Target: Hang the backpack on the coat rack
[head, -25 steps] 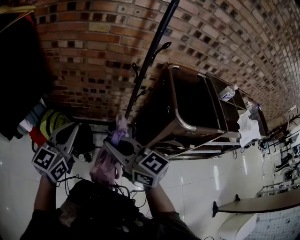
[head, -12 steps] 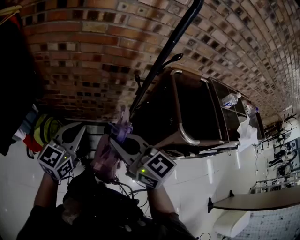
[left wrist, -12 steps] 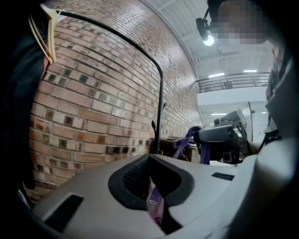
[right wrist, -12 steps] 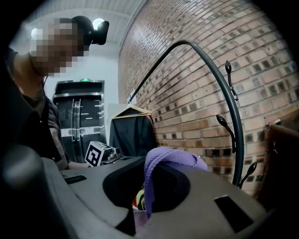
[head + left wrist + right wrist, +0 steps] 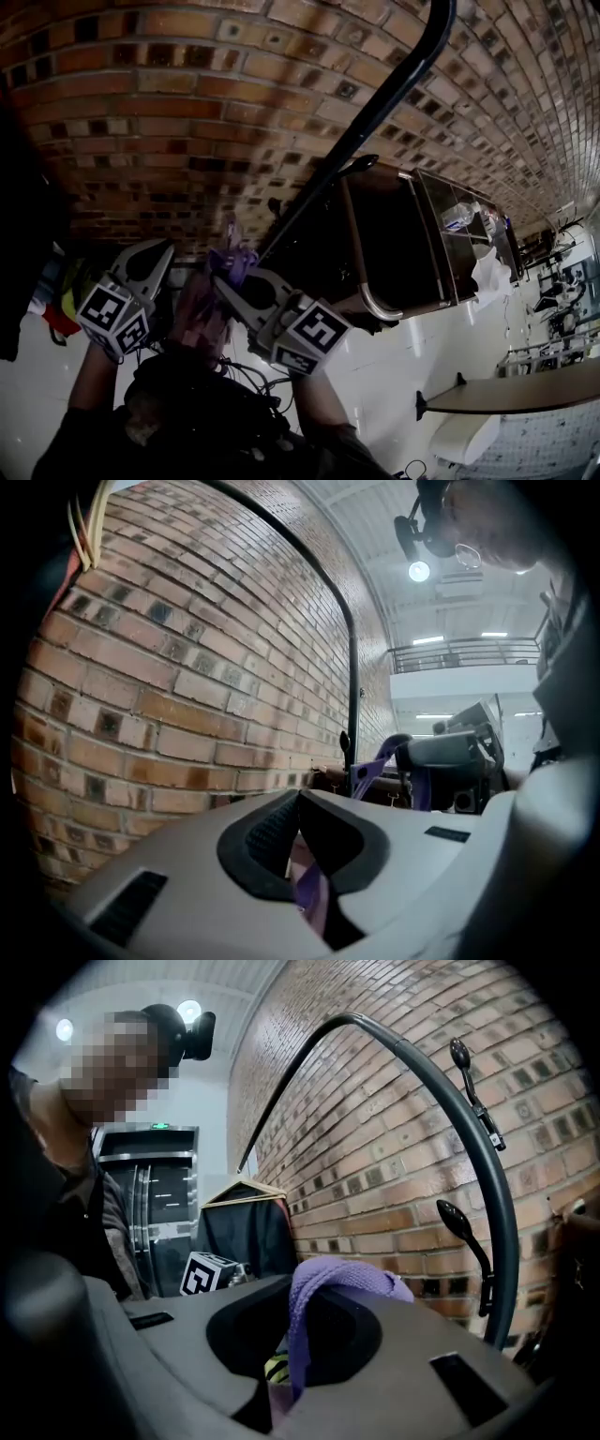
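A pinkish backpack (image 5: pixel 197 319) with a purple strap (image 5: pixel 232 258) hangs between both grippers in the head view. My left gripper (image 5: pixel 155 258) is shut on a purple strap end (image 5: pixel 309 888), pinched between its dark pads. My right gripper (image 5: pixel 230 274) is shut on the purple top loop (image 5: pixel 337 1283), which folds over its jaws. The black coat rack pole (image 5: pixel 375 112) rises just beyond the grippers, with hooks (image 5: pixel 361 167) sticking out. In the right gripper view two hooks (image 5: pixel 457 1218) stand close, to the right of the loop. The pole (image 5: pixel 352 696) also shows in the left gripper view.
A red brick wall (image 5: pixel 169 103) stands right behind the rack. A dark metal trolley (image 5: pixel 394 244) with a bottle and white cloth is at the right. Dark clothes on a hanger (image 5: pixel 239 1213) hang at the left. A bench top (image 5: pixel 506 394) juts over the white floor at lower right.
Both grippers have carried the backpack closer to the rack and wall. The pole and its hooks loom larger and nearer the strap. Both grips are unchanged.
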A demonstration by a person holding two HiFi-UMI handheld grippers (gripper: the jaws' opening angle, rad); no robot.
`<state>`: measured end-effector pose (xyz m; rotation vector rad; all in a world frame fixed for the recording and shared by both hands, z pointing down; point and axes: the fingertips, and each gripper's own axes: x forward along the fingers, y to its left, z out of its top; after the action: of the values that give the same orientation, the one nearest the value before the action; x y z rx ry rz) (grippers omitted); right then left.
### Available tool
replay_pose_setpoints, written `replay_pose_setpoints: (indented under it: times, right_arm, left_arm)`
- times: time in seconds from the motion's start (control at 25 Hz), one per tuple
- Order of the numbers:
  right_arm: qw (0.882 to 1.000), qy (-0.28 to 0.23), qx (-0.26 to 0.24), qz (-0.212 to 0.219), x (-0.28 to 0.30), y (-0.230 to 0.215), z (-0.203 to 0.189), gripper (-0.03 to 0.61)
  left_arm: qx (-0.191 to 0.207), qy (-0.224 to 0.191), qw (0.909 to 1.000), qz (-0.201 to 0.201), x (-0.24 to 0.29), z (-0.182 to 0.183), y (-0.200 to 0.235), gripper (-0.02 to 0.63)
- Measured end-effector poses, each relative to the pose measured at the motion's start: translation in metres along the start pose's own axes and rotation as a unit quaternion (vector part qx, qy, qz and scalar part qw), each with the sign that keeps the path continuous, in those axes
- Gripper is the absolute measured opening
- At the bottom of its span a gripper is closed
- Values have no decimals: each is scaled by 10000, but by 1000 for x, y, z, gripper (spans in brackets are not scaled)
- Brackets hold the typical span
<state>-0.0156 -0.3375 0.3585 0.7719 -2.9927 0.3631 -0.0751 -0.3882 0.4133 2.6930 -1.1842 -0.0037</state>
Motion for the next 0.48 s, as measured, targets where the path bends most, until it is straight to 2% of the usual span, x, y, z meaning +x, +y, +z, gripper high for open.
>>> replay_pose_setpoints:
  times: [0.16,0.48]
  right_arm:
    - [9994,-330,-48,-83,9,-27,25,23]
    - [9987,-421,-293,69,34,-55,74,23]
  left_arm:
    - [11,59,9999,-114,20,6,14,14]
    - [-30,119,9998,-186,49,21,34,14]
